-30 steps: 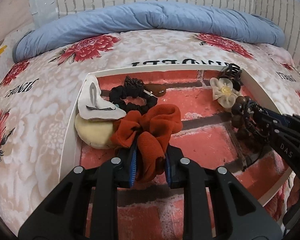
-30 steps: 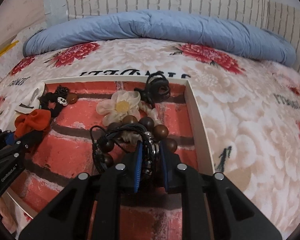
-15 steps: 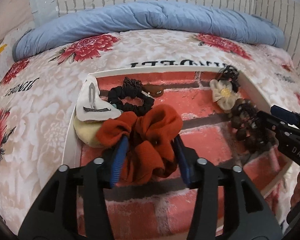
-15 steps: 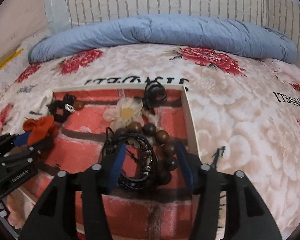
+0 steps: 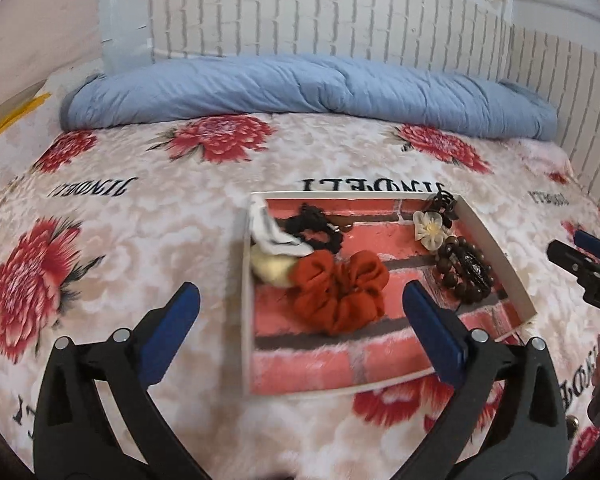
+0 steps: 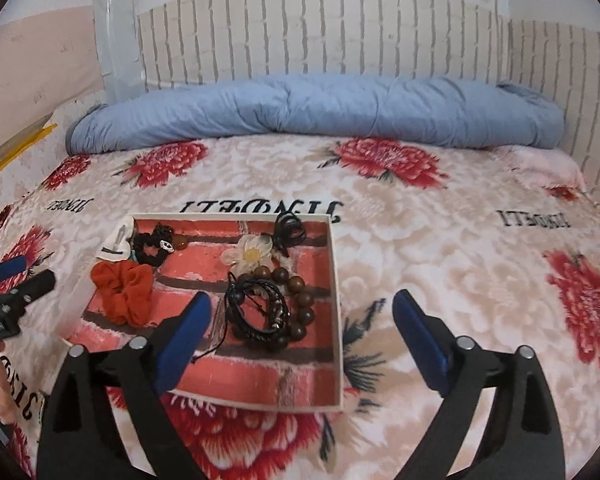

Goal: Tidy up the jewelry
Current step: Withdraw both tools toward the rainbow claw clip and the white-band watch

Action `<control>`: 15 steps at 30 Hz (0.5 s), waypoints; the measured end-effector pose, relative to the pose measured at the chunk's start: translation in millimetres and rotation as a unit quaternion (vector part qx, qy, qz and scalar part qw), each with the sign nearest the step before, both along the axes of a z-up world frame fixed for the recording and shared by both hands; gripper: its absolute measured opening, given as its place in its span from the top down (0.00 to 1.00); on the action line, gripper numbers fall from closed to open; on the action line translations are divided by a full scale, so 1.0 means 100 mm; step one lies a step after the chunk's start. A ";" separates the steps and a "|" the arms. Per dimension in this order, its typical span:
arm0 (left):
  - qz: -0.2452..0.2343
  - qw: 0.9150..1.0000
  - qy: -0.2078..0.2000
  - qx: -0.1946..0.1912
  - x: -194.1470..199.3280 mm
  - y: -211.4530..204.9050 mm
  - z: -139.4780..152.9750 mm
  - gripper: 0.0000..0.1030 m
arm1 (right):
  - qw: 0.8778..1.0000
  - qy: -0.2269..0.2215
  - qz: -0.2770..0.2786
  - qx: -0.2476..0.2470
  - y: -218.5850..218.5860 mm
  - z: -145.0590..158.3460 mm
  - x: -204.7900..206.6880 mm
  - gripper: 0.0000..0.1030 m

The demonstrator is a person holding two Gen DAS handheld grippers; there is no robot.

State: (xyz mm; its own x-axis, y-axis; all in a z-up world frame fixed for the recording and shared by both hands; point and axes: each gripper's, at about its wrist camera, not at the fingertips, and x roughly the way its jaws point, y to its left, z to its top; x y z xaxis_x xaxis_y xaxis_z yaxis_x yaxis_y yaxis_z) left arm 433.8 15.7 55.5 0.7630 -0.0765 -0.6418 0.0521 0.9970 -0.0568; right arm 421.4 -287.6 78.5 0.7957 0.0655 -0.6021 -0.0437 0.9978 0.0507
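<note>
Both tools hang above the bed (image 6: 440, 240) with nothing in them. The left hand-held gripper (image 5: 300, 312) has its blue-padded fingers (image 5: 180, 312) spread wide, and the right hand-held gripper (image 6: 302, 320) is spread just as wide and also holds nothing.

The shallow white-walled tray (image 6: 335, 280) with a red brick-pattern floor sits on the floral blanket. Seen from the right wrist, the rust-orange scrunchie (image 6: 122, 286) lies at about nine o'clock in the tray, near its left wall. At about three o'clock the brown bead bracelet (image 6: 300, 300) curls around the black braided bracelets (image 6: 256, 308), touching them. Just above those, at roughly one o'clock, is the cream fabric flower (image 6: 252, 254), with a black coiled hair tie (image 6: 290, 230) beside it against the far wall. At eleven o'clock sit a black scrunchie (image 6: 152, 246) and a white cloth piece (image 6: 118, 242). A rolled blue quilt (image 6: 320, 108) lies along the headboard.
</note>
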 end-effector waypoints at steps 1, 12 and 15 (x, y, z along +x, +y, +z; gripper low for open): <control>0.000 1.000 0.001 -0.004 -0.06 0.05 0.01 0.05 | 1.000 -0.001 0.000 -0.002 0.00 0.03 -0.07 0.09; 0.028 0.999 -0.014 0.029 -0.86 0.35 0.02 0.05 | 1.000 0.004 -0.006 -0.025 -0.10 -0.02 -0.93 0.09; 0.028 0.999 -0.012 0.019 -1.04 0.34 -0.04 0.05 | 1.000 0.013 -0.020 -0.020 -0.17 -0.13 -1.10 0.09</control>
State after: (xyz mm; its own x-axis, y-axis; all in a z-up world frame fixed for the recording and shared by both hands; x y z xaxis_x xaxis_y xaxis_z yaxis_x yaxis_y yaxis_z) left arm 330.0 50.0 51.2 0.7800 -0.0092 -0.6257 -0.0028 0.9998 -0.0182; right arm 311.4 -305.0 65.8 0.7815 0.0094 -0.6238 -0.0031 0.9999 0.0111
